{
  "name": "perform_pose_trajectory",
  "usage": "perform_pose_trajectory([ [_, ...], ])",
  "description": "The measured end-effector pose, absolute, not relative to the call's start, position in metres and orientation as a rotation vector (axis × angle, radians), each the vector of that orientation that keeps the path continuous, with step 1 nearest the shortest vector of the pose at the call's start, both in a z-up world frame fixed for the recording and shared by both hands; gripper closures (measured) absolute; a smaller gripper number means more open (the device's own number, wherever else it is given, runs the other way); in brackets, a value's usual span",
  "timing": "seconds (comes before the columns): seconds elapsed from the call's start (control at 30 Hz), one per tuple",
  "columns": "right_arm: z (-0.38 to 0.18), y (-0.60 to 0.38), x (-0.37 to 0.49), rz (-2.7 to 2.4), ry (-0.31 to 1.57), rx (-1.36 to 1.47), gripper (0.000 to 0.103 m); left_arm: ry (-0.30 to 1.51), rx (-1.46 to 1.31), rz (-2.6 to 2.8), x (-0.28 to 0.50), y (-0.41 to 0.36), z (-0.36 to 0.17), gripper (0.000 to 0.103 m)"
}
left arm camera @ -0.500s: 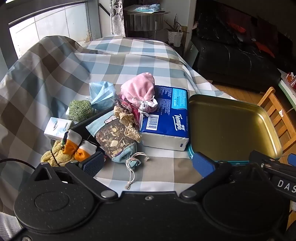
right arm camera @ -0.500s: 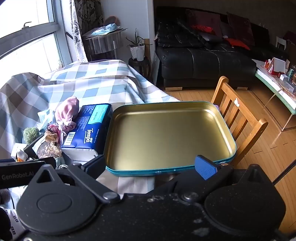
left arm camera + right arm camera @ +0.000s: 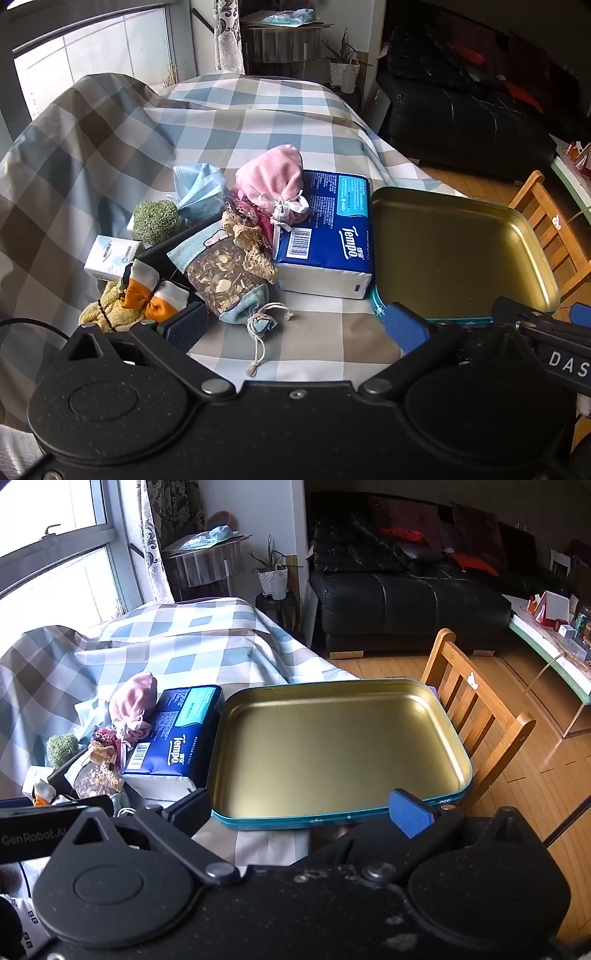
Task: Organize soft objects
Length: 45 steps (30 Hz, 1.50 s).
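A heap of soft things lies on the checked cloth left of a gold tin tray (image 3: 458,254) (image 3: 332,749) with a teal rim. In the heap are a blue Tempo tissue pack (image 3: 328,236) (image 3: 177,734), a pink drawstring pouch (image 3: 273,181) (image 3: 133,701), a dried-flower sachet (image 3: 225,280), a blue face mask (image 3: 199,188), a green scrubber (image 3: 155,221), an orange-and-white bow (image 3: 151,291) and a small white tissue pack (image 3: 110,254). My left gripper (image 3: 295,325) stands open over the sachet's cord, holding nothing. My right gripper (image 3: 299,812) stands open at the tray's near rim, holding nothing.
A wooden chair (image 3: 476,716) stands right of the tray, beyond the table edge. A black sofa (image 3: 406,594) and a potted plant (image 3: 275,576) are behind. The checked cloth (image 3: 221,122) stretches far behind the heap. A yellow cloth (image 3: 107,310) lies at the near left.
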State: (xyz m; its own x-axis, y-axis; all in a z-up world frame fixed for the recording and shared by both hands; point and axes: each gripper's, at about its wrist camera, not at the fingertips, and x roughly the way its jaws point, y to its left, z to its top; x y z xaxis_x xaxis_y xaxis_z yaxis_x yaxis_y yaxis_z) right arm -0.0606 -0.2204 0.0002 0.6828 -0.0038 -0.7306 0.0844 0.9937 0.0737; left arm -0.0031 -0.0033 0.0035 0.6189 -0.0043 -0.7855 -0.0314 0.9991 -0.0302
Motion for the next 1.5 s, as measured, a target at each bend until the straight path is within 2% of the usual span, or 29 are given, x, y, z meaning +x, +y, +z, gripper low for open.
perform_pose_trajectory([
  [1.5,-0.0021,-0.219,-0.0583,-0.046,0.835,0.109,0.0,0.908,-0.037,0.011,-0.0022,-0.0013,0.0004,0.004],
])
